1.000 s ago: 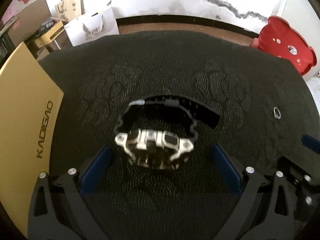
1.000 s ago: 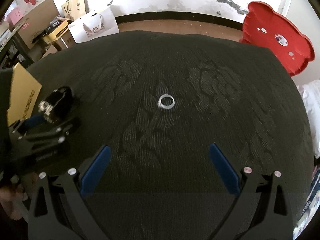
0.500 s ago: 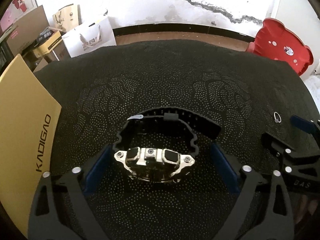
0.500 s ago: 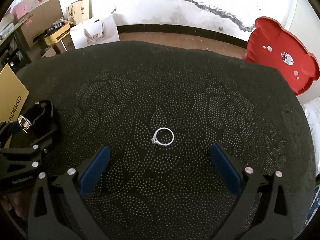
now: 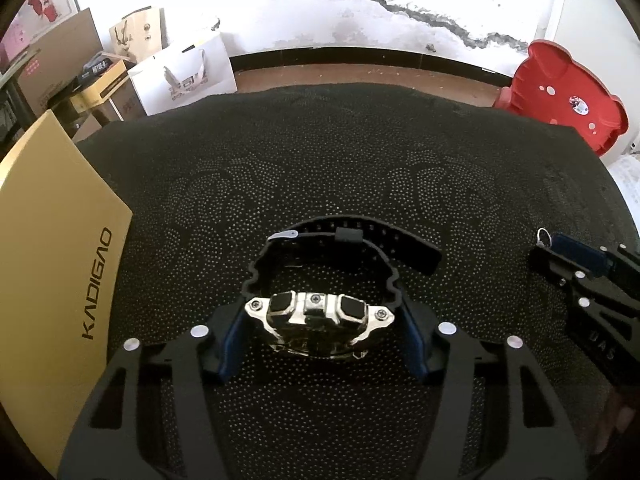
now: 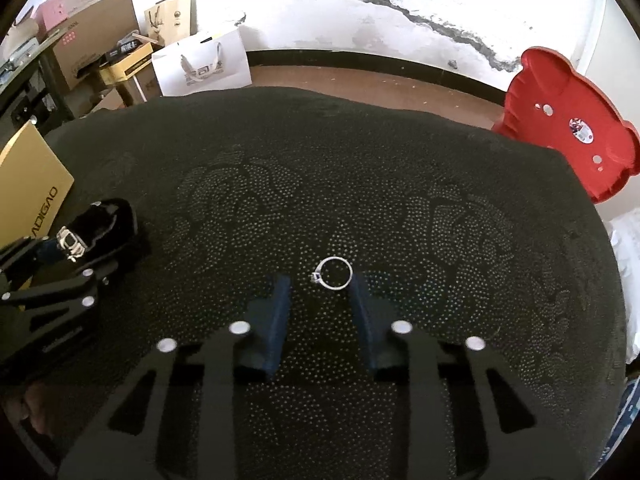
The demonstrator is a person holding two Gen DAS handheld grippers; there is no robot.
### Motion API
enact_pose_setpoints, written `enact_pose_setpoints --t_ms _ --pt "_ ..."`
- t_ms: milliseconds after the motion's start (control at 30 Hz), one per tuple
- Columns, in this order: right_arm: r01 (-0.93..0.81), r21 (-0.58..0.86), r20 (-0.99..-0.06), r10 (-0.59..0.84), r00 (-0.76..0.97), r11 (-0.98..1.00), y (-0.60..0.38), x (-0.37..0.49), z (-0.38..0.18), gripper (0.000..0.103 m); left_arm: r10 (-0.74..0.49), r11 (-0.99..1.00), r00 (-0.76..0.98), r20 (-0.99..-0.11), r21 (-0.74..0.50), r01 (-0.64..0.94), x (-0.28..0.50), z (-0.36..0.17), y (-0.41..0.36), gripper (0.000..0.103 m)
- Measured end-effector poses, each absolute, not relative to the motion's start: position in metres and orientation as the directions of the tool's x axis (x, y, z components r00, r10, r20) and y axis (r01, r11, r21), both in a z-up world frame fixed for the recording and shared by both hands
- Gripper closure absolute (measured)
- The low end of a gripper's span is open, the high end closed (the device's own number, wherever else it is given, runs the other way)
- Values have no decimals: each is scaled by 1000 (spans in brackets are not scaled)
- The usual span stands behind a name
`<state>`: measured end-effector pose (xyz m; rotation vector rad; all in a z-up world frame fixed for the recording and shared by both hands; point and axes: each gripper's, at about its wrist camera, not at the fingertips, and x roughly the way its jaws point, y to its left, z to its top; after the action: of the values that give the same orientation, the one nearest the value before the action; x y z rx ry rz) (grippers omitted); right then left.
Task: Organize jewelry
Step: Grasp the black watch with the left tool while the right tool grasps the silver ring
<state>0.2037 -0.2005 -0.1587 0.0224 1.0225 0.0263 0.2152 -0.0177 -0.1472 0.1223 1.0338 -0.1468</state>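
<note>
A black-strapped watch with a silver case [image 5: 320,312] lies on the black patterned cloth [image 5: 320,168]. My left gripper [image 5: 324,320] has closed in on the watch case, its blue pads touching both sides. The watch also shows in the right wrist view [image 6: 86,236]. A small silver ring [image 6: 334,273] lies on the cloth between the fingertips of my right gripper [image 6: 320,284], whose jaws are half closed; the right pad touches the ring, the left stands apart. In the left wrist view the ring [image 5: 543,236] sits at the right gripper's tip.
A gold KADIGAO box [image 5: 52,240] lies at the cloth's left edge. A red bear-shaped stool [image 6: 568,124] stands past the far right corner. Cardboard boxes and a white paper bag [image 6: 204,64] stand on the floor beyond the far edge.
Both grippers moved forward and narrowed. The left jaws closed onto the watch case. The right jaws closed most of the way around the ring.
</note>
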Motion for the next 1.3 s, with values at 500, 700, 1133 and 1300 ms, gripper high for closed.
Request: enact_pose_setpoints --t_ms 500,700,1133,1300 --pt "-12 8 -849 13 528 1000 -204 216 -159 83 -57 984 503 -862 36 173 216 -146 -19 41" --pt "11 -8 -847 -12 531 1000 -203 217 -160 75 -58 985 502 -863 32 168 217 -146 -18 41" --pt "-37 -30 -848 -6 530 999 -196 222 -160 81 -56 986 496 -867 31 165 218 -146 -19 42" --pt "-30 -18 -843 1 537 999 -197 219 -161 83 -60 986 492 -868 27 168 217 -144 -19 42"
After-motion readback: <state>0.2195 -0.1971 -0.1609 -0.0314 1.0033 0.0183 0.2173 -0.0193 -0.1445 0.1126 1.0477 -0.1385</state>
